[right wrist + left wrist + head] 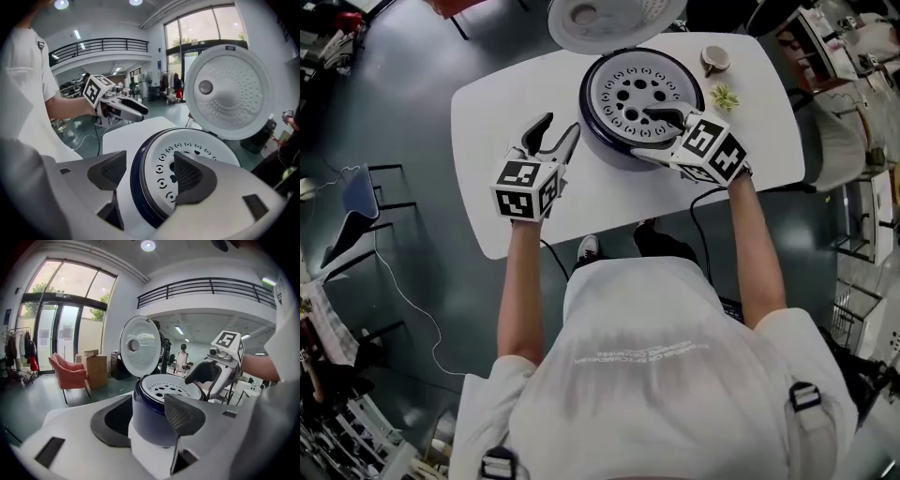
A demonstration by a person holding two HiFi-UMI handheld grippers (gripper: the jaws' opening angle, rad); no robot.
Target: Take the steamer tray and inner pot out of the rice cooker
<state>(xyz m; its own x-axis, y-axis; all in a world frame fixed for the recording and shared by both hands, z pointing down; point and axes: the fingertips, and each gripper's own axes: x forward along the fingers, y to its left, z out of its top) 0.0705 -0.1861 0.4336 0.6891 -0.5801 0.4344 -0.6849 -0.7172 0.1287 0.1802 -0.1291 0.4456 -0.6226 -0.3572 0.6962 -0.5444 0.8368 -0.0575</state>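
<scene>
1. The right gripper (150, 174) (657, 137) is held with its jaws spread wide and nothing pinched. The near rim of the cooker is straddled, with one jaw over the tray and the other outside the wall. Whether a pad touches the rim cannot be told.
2. The left gripper (149, 420) (557, 138) is likewise spread and empty. It is held just beside the cooker's left flank, above the table. The wall is seen in the gap, apart from both pads.
3. The round white perforated steamer tray (199, 142) (628, 92) (165, 390) is seated level in the cooker's mouth. Large round holes are ringed about its middle, with smaller slotted ones toward the edge.
4. The round dark-blue rice cooker (602, 142) (146, 409) (137, 190) stands toward the far edge of the rounded white table (502, 98). Its domed white lid (609, 19) (139, 345) (229, 91) is stood open at the far side. The inner pot is covered by the tray and is not seen.
5. Only in the head view are a small beige cup (715, 58) and a small green object (725, 96) noted, on the table right of the cooker.
6. Only in the left gripper view are a pink armchair (70, 372) and a brown cardboard box (96, 369) seen, near tall glass doors (61, 333).
7. Only in the right gripper view is the lid's dimpled underside shown, with its central knob.
</scene>
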